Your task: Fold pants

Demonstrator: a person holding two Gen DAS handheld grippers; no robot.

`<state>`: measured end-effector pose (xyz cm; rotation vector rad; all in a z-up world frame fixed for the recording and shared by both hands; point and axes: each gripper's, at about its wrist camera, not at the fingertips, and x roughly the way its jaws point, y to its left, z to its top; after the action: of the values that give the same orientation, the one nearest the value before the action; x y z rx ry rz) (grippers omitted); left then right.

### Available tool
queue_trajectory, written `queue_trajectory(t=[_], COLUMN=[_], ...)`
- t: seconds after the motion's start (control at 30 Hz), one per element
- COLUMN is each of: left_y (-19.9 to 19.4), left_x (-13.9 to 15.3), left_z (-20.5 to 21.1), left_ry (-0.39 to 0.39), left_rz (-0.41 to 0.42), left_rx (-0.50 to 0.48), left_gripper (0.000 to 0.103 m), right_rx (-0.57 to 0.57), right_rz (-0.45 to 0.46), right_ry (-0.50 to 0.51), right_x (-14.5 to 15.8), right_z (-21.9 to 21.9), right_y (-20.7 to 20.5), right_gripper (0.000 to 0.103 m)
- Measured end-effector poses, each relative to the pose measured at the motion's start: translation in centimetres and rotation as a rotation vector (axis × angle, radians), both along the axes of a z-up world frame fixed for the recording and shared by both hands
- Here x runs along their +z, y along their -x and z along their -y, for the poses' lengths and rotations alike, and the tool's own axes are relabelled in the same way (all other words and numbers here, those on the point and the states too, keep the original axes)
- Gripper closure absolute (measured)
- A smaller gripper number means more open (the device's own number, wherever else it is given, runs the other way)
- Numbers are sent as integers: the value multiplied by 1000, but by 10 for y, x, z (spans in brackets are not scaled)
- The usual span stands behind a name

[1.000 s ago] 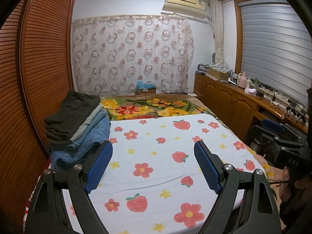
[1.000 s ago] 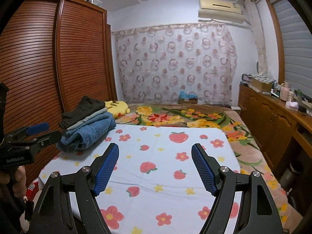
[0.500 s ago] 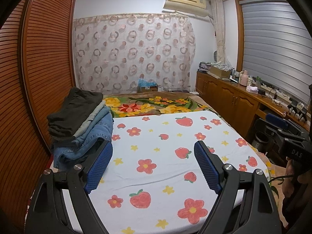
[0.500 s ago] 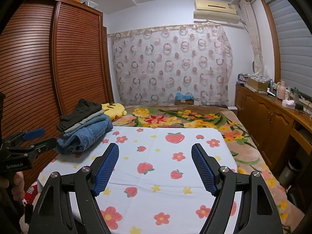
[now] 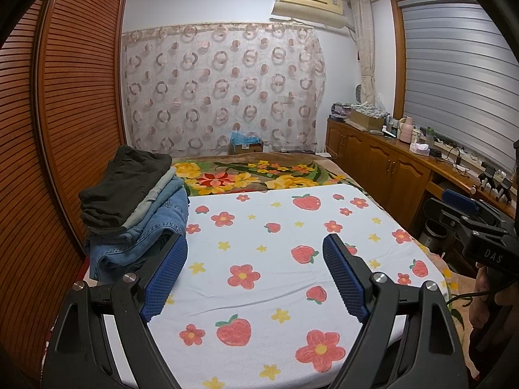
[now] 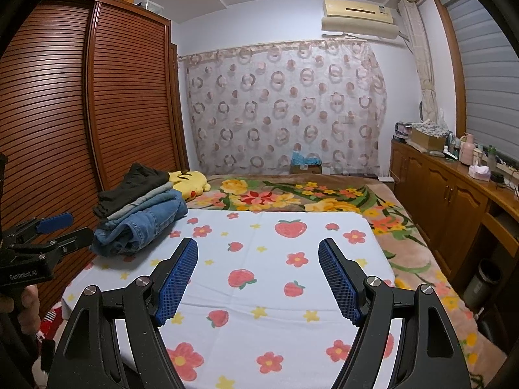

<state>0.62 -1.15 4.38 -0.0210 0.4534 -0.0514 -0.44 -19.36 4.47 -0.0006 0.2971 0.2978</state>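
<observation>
Left gripper [image 5: 254, 274] has its fingers spread wide, nothing between them, hovering over the strawberry sheet [image 5: 259, 227]. Right gripper [image 6: 258, 274] is the same: fingers spread, empty, above the sheet. Stack of folded pants [image 5: 136, 204] sits just past the left gripper's left fingertip, at the sheet's left edge by the wardrobe [image 5: 65, 129]; black pair on top, grey and blue denim under it. From the right gripper the stack [image 6: 139, 214] lies ahead and left of its left finger, well apart. Yellow plush [image 6: 189, 183] is behind the stack.
</observation>
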Motion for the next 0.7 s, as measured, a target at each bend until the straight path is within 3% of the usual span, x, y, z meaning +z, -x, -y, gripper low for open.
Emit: queue_trajectory(t=[0.7], left_y=[0], left_x=[0], left_z=[1], left_ry=[-1], left_rz=[0], left_rx=[1], left_gripper=[17], right_rx=[0], right_rz=[3], right_ry=[1], right_x=[0], right_z=[1], right_y=[-1], right_gripper=[24])
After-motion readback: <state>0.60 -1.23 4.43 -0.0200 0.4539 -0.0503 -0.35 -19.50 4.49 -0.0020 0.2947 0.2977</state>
